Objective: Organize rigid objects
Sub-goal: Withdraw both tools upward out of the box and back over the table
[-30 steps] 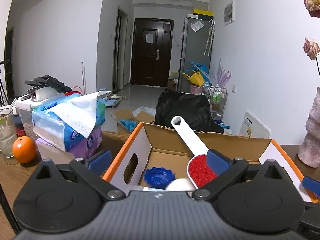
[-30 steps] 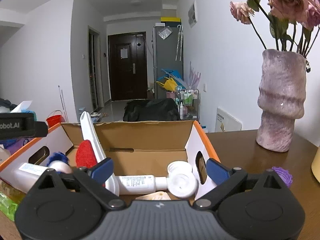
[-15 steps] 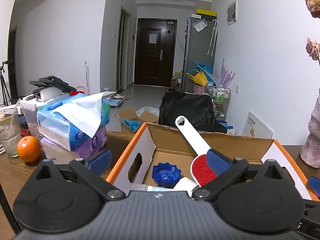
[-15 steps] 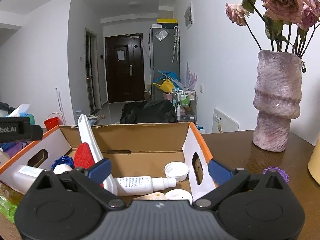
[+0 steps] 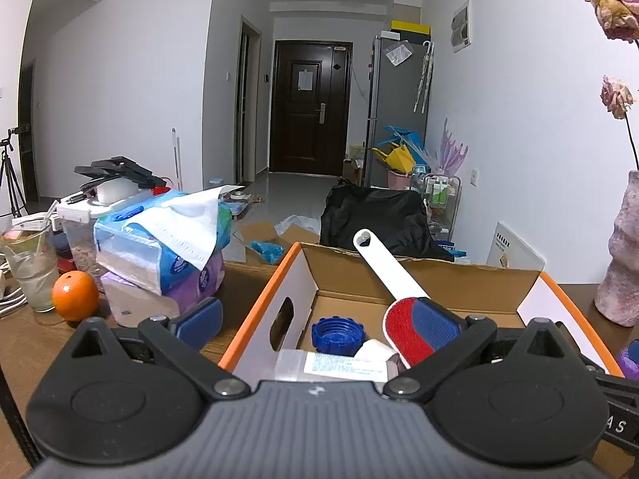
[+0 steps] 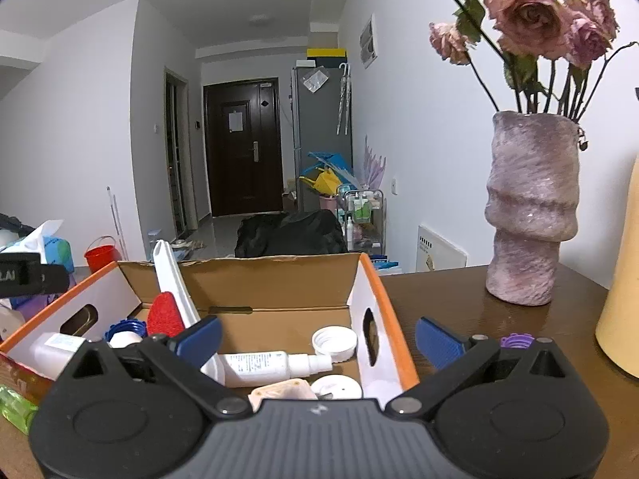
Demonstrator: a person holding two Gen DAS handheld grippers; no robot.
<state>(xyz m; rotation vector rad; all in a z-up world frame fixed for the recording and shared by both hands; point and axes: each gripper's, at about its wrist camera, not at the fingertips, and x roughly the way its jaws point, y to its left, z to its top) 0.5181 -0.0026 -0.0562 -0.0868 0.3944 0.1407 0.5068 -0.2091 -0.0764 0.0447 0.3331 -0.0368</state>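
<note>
Dark wooden tabletop [image 6: 459,319] carried an orange-rimmed cardboard box [image 5: 279,279], with a hallway and a dark door [image 5: 309,107] behind it. Inside the box lay a blue ridged cap [image 5: 338,336], a white bottle [image 6: 267,365] on its side, a white lid [image 6: 334,343], and a lint brush [image 5: 399,303] with a red pad, its white handle leaning up against the back wall of the box. The left gripper [image 5: 317,325] hung over the box's left wall with its jaws spread wide and nothing between them; its right blue pad seemed to overlap the brush's red head, though whether they touched could not be told from that angle. The right gripper [image 6: 317,337] was likewise wide open and empty, straddling the box's right wall, one finger inside, the other outside over the table. A small purple cap [image 6: 517,341] sat on the table just behind its outer finger. To the right stood a pink textured vase [image 6: 533,215] of dried roses [image 6: 527,16]. Left of the box were stacked tissue packs [image 5: 159,251], an orange [image 5: 75,295] and a glass [image 5: 30,267].
</note>
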